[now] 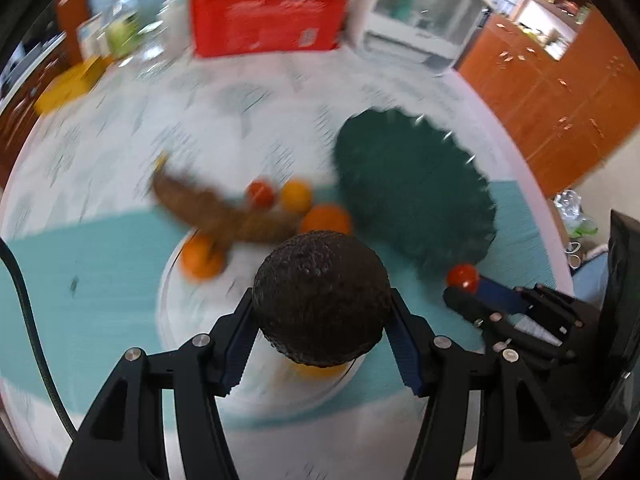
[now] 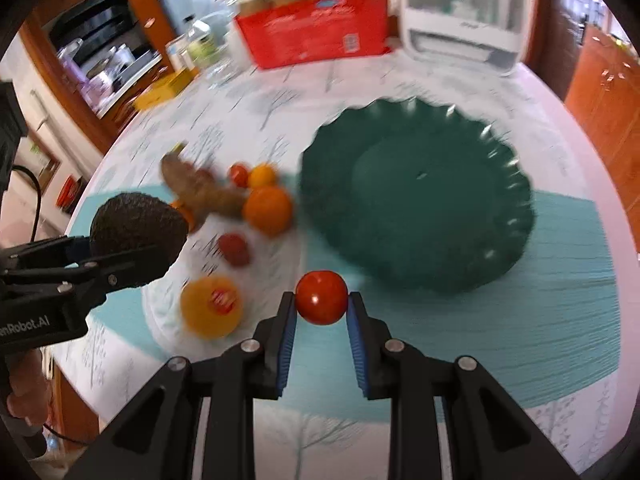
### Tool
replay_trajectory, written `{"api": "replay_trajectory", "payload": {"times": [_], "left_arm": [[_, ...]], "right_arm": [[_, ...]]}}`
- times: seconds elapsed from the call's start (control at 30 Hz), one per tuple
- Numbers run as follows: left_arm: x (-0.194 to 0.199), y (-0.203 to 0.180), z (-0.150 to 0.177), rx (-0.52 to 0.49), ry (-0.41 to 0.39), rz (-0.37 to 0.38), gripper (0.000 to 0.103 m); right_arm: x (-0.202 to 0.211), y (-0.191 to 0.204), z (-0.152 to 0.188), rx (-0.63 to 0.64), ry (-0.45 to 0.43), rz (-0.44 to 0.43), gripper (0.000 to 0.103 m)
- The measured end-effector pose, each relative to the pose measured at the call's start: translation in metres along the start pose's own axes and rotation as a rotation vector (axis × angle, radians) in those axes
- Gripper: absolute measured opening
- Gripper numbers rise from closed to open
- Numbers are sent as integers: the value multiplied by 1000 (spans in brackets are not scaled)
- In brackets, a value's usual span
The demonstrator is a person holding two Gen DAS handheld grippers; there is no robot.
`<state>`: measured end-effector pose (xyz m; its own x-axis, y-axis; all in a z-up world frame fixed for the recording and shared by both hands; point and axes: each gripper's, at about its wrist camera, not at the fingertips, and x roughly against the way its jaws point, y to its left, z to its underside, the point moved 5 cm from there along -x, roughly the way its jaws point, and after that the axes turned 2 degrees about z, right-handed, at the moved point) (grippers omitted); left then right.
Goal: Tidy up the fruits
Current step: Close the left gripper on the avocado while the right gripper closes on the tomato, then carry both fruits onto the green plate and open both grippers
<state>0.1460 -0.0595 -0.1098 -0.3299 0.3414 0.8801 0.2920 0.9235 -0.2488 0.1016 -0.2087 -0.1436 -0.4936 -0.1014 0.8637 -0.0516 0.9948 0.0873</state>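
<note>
My left gripper [image 1: 322, 312] is shut on a dark, bumpy avocado [image 1: 322, 298], held above a white plate [image 1: 172, 304]; the same avocado [image 2: 138, 234] shows at the left of the right wrist view. My right gripper [image 2: 322, 305] is shut on a small red tomato [image 2: 322, 303], and that tomato [image 1: 463, 277] appears at the right in the left wrist view, near the rim of an empty dark green scalloped plate [image 2: 416, 196]. On the white plate [image 2: 264, 276] lie oranges [image 2: 267, 210], a brown banana [image 2: 204, 190], a small red fruit [image 2: 234, 248] and a stickered yellow fruit [image 2: 211, 312].
A teal placemat [image 2: 520, 320] lies under both plates on a patterned tablecloth. At the back stand a red carton of jars [image 2: 316, 32], a white appliance [image 2: 464, 16], bottles [image 2: 198, 40] and a yellow box [image 2: 164, 90]. A hand [image 2: 24, 396] holds the left gripper.
</note>
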Motion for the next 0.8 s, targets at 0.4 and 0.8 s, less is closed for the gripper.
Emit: {"api": "replay_trajectory", "payload": {"times": [0.4,0.8], "left_arm": [[-86,-65,-97,-112,15,91,59],[-153,-79,-95,-156,124,58,60]], "right_arm": [[-35,-85,-53,-177,-41,172,25],[-72,-103,-45,-210,55,207,27]]}}
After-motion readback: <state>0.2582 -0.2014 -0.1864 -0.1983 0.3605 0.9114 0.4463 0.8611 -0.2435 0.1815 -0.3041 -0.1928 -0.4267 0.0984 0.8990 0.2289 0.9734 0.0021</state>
